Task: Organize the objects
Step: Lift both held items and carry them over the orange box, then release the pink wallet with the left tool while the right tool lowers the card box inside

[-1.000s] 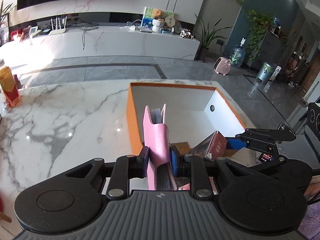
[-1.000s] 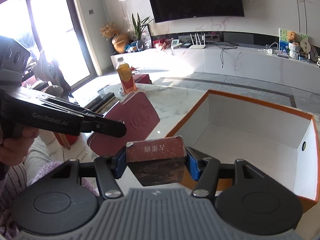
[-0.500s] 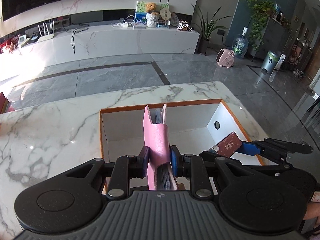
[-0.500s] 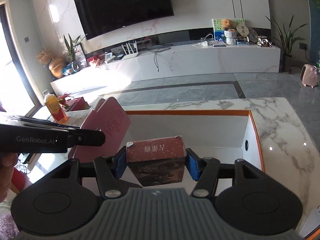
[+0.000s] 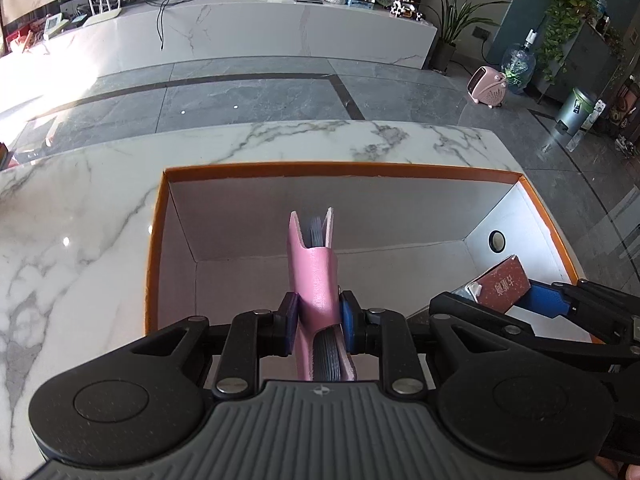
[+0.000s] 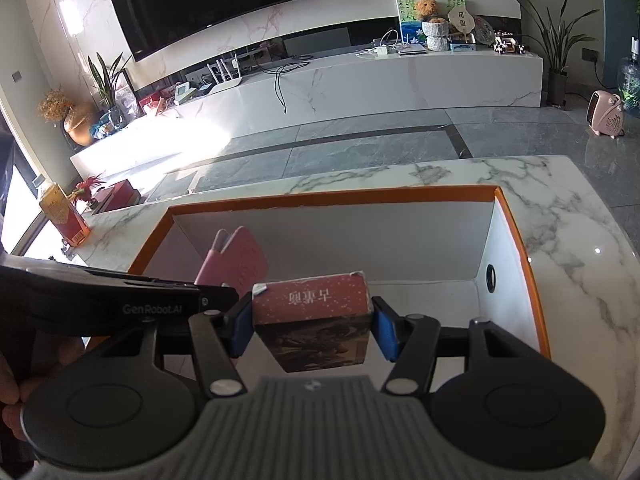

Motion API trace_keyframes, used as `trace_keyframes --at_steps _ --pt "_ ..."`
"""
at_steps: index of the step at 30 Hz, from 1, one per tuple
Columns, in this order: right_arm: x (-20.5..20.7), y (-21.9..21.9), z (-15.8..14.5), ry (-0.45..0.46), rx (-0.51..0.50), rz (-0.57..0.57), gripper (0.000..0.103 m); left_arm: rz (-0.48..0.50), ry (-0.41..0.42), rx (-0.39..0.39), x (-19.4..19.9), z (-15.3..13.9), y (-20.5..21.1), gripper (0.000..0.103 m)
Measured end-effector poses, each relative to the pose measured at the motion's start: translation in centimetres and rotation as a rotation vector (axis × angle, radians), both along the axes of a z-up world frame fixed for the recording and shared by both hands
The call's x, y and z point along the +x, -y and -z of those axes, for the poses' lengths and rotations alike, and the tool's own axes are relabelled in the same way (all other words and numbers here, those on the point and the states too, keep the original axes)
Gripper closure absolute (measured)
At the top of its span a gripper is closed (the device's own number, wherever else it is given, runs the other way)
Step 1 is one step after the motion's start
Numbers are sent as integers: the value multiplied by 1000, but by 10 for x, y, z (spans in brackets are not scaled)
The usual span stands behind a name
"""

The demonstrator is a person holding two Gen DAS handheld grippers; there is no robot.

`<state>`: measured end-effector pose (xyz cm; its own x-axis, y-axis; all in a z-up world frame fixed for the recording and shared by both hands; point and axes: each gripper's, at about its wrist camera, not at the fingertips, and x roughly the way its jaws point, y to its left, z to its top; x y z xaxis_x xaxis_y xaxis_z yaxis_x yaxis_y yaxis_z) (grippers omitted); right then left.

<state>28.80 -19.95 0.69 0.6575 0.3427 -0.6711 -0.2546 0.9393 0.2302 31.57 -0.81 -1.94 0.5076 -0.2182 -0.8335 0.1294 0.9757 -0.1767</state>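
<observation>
Only the right wrist view shows a wall television (image 6: 208,4) at 11 o'clock — and a juice carton (image 6: 62,216) at 9. The left gripper (image 5: 318,320) clamps an upright pink notebook (image 5: 314,276); the right gripper (image 6: 312,320) clamps a red box (image 6: 312,300). Both hang over an orange-rimmed box (image 5: 340,170) on a marble table (image 5: 80,220).

text: "GenRobot.AI" | on: side of left gripper (image 6: 168,308), left of the right gripper's jaws | text: upside-down Chinese characters, not legible | on: red box (image 6: 312,300) between right jaws
</observation>
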Motion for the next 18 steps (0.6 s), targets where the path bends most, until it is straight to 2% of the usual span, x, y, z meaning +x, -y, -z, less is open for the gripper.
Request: trace_keyframes --at_steps 6,10,15,18 --pt "2 4 7 -21 -7 21 42 -33 -44 -27 4 19 -5 77" --pt "1 5 10 -32 -1 19 42 -15 -62 -6 3 19 -7 76" --pt "1 3 12 -39 -8 22 42 34 -62 146 1 11 3 75" --pt "0 2 12 -42 -9 20 42 67 -61 235 -4 8 8 68"
